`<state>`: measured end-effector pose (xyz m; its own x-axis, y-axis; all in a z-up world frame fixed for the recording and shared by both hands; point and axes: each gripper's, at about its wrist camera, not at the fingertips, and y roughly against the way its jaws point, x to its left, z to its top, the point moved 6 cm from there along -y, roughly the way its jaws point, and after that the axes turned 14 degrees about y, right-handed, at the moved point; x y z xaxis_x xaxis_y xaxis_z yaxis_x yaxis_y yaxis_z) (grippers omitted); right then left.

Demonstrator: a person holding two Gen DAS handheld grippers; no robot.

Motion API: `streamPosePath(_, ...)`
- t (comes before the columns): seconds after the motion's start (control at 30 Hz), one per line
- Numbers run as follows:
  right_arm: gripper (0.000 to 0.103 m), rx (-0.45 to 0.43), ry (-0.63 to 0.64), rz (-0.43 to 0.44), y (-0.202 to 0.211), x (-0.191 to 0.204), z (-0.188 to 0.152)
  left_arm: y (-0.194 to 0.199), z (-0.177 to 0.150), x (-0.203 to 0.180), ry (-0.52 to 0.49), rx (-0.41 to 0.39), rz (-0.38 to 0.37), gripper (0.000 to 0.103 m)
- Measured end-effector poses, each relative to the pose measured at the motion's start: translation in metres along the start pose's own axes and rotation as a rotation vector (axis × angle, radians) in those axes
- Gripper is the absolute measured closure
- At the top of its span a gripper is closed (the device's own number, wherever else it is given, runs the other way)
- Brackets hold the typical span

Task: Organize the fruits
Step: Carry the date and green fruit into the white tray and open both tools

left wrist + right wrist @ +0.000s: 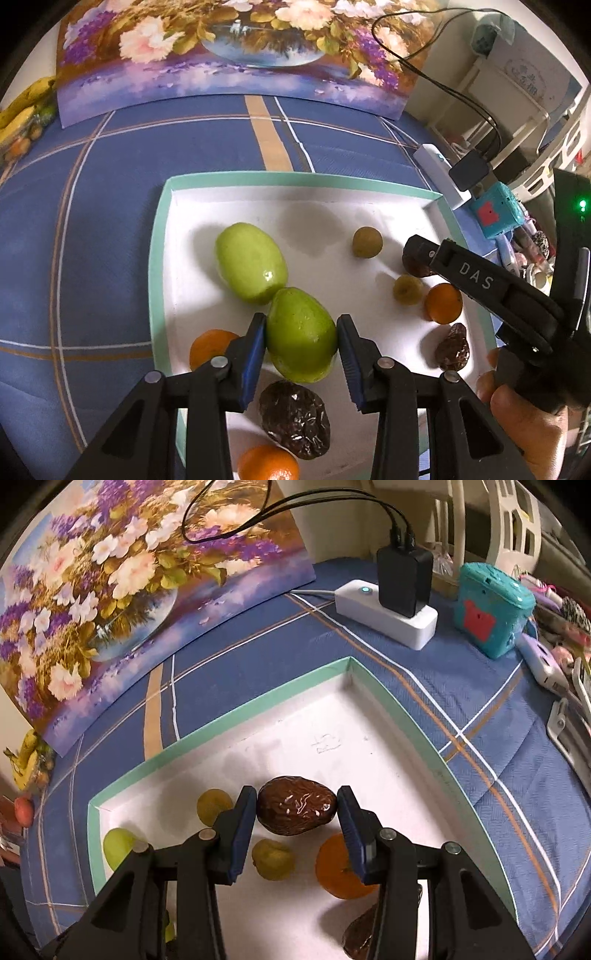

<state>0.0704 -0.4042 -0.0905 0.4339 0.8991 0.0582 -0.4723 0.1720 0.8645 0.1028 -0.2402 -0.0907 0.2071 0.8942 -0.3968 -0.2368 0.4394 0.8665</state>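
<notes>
A white tray with a mint rim (229, 178) (221, 720) lies on the blue cloth. My left gripper (301, 334) is shut on a green oval fruit (301, 336) just above the tray floor, touching a second green fruit (251, 267). My right gripper (296, 808) is shut on a dark wrinkled date (296, 806); it also enters the left wrist view from the right (417, 254). In the tray lie small oranges (443, 302) (340, 867), yellowish round fruits (366, 242) (273, 859), and more dates (293, 419).
A floral painting (229, 55) leans at the back of the table. At the right stand a white power strip with a black charger (404, 579) and a teal box (493, 609). Bananas (22, 107) lie far left. A hand (524, 410) holds the right gripper.
</notes>
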Motion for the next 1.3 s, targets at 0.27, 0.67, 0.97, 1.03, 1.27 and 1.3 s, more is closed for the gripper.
streamPosePath(0.27, 0.056, 0.008, 0.049, -0.029, -0.003, 0.003, 0.000, -0.004, -0.001, -0.004, -0.027, 0.001, 0.020, 0.062)
streamPosePath(0.67, 0.056, 0.016, 0.075, -0.040, -0.004, 0.005, 0.001, -0.006, -0.001, -0.007, -0.055, -0.006, 0.036, 0.061)
streamPosePath(0.97, 0.056, 0.017, 0.079, -0.042, -0.004, 0.006, 0.002, -0.002, 0.002, -0.009, -0.058, -0.013, 0.026, 0.058)
streamPosePath(1.03, 0.055, 0.015, 0.084, -0.047, -0.001, 0.006, 0.004, 0.003, 0.003, -0.011, -0.061, -0.017, 0.016, 0.056)
streamPosePath(1.27, 0.050, -0.025, 0.100, -0.048, 0.022, 0.010, 0.016, 0.019, 0.011, -0.006, -0.040, -0.023, 0.009, 0.056)
streamPosePath(1.3, 0.050, -0.031, 0.103, -0.046, 0.025, 0.011, 0.017, 0.023, 0.015, -0.001, -0.022, -0.029, 0.015, 0.056)
